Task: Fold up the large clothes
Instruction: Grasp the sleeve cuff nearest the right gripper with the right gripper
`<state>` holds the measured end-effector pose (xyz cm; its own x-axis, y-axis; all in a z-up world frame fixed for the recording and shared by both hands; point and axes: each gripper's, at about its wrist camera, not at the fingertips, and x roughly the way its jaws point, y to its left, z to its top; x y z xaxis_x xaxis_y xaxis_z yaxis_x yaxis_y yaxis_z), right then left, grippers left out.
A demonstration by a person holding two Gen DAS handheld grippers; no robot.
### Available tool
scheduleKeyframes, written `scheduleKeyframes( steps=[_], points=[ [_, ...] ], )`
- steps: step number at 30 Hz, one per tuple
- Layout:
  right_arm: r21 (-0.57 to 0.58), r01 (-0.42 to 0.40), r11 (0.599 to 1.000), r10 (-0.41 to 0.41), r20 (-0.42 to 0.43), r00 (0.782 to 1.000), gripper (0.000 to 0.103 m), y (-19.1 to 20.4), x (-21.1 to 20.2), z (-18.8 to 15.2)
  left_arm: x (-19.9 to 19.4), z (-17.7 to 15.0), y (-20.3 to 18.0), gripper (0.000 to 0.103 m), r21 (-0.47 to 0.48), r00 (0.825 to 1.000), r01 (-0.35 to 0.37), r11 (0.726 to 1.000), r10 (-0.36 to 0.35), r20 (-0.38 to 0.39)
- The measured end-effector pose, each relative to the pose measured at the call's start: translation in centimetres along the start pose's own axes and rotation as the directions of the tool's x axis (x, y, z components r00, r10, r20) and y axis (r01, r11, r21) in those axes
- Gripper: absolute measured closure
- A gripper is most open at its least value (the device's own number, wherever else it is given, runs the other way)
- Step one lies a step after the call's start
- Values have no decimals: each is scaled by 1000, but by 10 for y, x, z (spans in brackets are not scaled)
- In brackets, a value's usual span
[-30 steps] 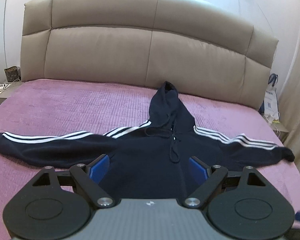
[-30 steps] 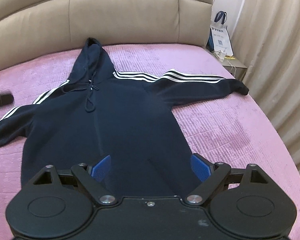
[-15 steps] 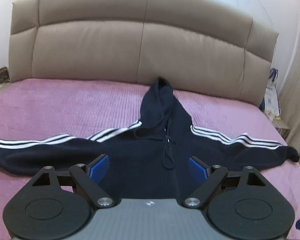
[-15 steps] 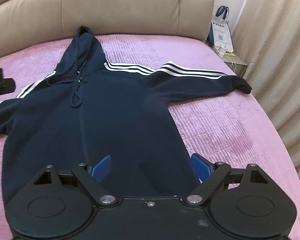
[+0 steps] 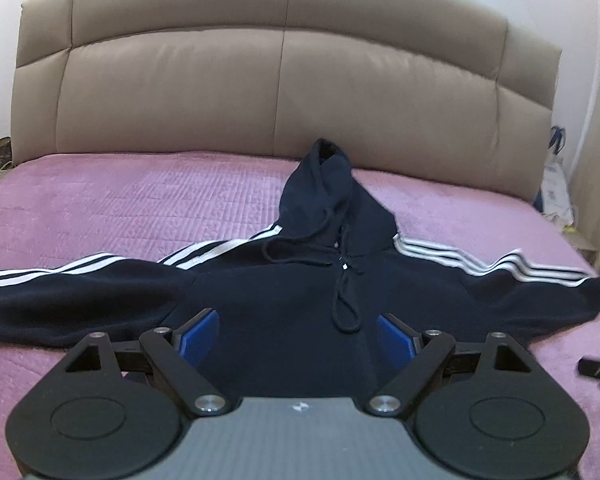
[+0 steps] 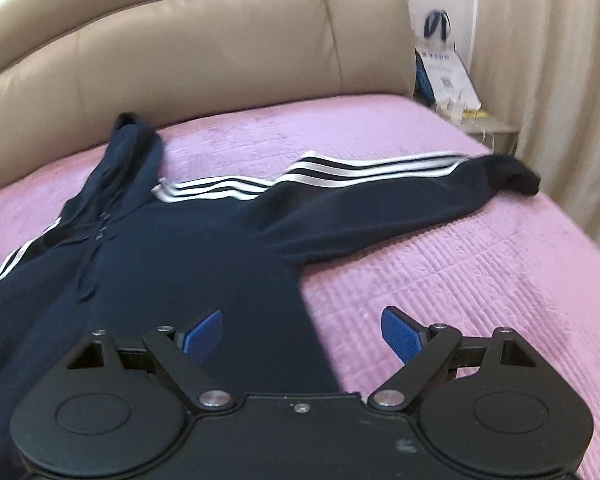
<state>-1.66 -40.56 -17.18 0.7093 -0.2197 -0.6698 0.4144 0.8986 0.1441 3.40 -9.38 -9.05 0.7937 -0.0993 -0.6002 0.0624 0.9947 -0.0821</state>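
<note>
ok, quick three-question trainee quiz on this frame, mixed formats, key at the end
1. True or false: the navy hoodie lies spread flat on the pink bedspread with both sleeves out to the sides.
2. Multiple choice: the left hand-held gripper is A) open, holding nothing B) shut on a sleeve C) shut on the drawstring.
3. Short answer: in the right wrist view, what does the right hand-held gripper straddle?

Key:
1. True.
2. A.
3. The hoodie's side edge: one finger is over navy fabric, the other over bedspread.
</note>
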Motion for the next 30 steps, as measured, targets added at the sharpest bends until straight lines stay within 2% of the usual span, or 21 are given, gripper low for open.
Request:
scheduleKeyframes(
  steps=[3, 8, 9, 12, 15, 18, 21, 25, 26, 28, 29, 30],
  points=[
    [85, -11, 996, 9, 24, 1000, 4, -47, 31, 17, 13, -5, -4, 16, -3, 1000, -5, 1000, 5, -5],
    [187, 83, 979, -99, 78, 992, 4, -129, 84, 68, 33, -14, -16, 16, 14, 1000, 0, 1000, 1, -29],
    [208, 118, 971, -138, 83, 987, 4, -147, 96, 82, 36, -16, -19, 16, 22, 999, 0, 1000, 1, -36],
    [299, 158, 941, -193, 92, 977, 4, -194, 125, 116, 44, -23, -27, 16, 44, 999, -2, 999, 4, -54],
    [407, 160, 900, -210, 81, 974, 3, -237, 153, 139, 51, -27, -31, 16, 42, 997, -1, 999, 4, -76],
    [557, 146, 817, -212, 55, 976, 3, -273, 177, 145, 58, -29, -33, 16, 35, 995, -2, 999, 6, -103],
    [691, 80, 719, -161, 54, 985, 3, -298, 198, 143, 60, -28, -35, 16, 46, 994, -9, 999, 14, -105],
    [797, 66, 600, -136, 20, 991, 3, -315, 222, 134, 61, -27, -36, 16, 58, 994, -21, 998, 27, -103],
    [815, 47, 578, -119, 27, 993, 9, -318, 226, 132, 61, -28, -36, 16, 59, 994, -20, 998, 27, -107],
    [835, 16, 550, -98, 45, 994, 34, -320, 236, 132, 62, -30, -37, 16, 66, 993, -17, 998, 25, -116],
    [835, 14, 550, -100, 49, 994, 71, -319, 236, 133, 63, -30, -37, 16, 70, 992, -17, 997, 25, -121],
    [832, 8, 555, -97, 55, 994, 82, -316, 234, 134, 64, -31, -36, 17, 73, 992, -14, 997, 23, -125]
  ],
)
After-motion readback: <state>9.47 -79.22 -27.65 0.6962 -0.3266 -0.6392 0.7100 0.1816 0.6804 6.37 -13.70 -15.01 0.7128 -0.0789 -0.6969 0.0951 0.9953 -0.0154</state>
